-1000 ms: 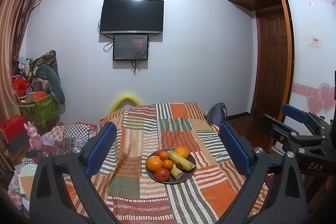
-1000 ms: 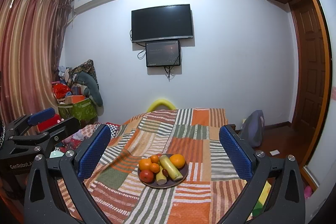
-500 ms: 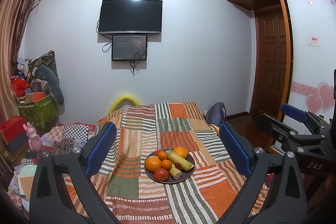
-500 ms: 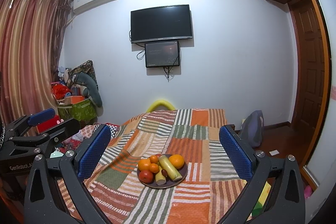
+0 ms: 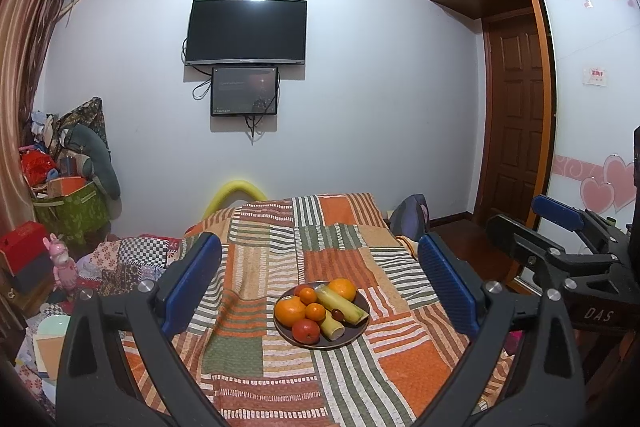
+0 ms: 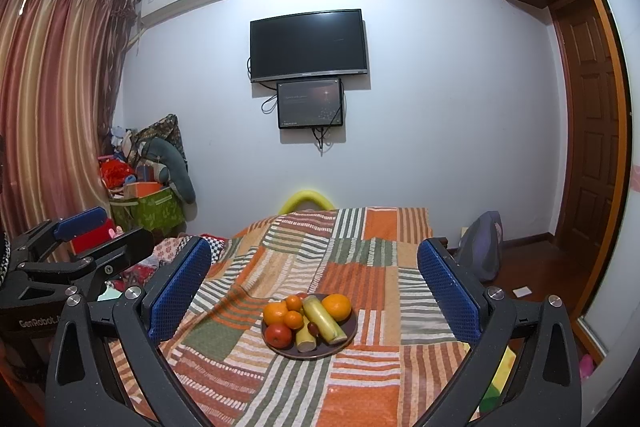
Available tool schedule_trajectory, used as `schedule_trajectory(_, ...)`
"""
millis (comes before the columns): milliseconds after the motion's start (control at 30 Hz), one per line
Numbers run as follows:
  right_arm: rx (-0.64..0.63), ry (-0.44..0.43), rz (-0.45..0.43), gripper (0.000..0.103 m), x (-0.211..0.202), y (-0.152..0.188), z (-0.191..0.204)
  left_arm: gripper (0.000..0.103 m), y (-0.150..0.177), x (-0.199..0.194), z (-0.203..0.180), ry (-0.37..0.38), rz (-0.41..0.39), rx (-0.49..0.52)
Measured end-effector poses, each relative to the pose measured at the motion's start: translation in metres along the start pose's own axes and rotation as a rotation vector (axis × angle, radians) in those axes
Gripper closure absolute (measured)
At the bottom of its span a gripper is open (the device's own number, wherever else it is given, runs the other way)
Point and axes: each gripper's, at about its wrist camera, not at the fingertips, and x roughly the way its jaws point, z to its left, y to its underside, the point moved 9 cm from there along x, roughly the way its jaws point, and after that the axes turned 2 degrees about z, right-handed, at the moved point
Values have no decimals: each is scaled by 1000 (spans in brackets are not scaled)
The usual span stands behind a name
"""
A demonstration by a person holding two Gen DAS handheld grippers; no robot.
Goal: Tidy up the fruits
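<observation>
A dark round plate (image 5: 355, 335) sits on a patchwork-covered table (image 5: 392, 371). On it lie two big oranges (image 5: 289, 310), two small tangerines (image 5: 315, 311), a red apple (image 5: 305, 330), two pale green-yellow stalk pieces (image 5: 342, 303) and a small dark red fruit (image 5: 338, 314). The plate also shows in the right wrist view (image 6: 348, 341). My left gripper (image 5: 320, 279) is open and empty, held back from the plate. My right gripper (image 6: 314, 279) is open and empty, also short of the plate. Each gripper shows at the edge of the other's view.
A wall TV (image 5: 247, 31) and a smaller screen hang on the far wall. Bags, boxes and toys (image 5: 60, 203) are piled at the left by the curtain. A backpack (image 6: 482, 247) stands on the floor at the right, near a wooden door (image 5: 516, 123).
Both views have drifted only slightly; the plate sits a touch further left in each. The grippers stay open and empty.
</observation>
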Motion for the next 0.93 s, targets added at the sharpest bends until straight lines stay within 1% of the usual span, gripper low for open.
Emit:
schedule_trajectory(633, -3, 2, -5, 0, -1, -2, -1, 3, 0, 1, 1, 22, 8, -28)
schedule_trajectory(933, -2, 5, 0, 0, 2, -2, -4, 3, 2, 2, -1, 29, 15, -25)
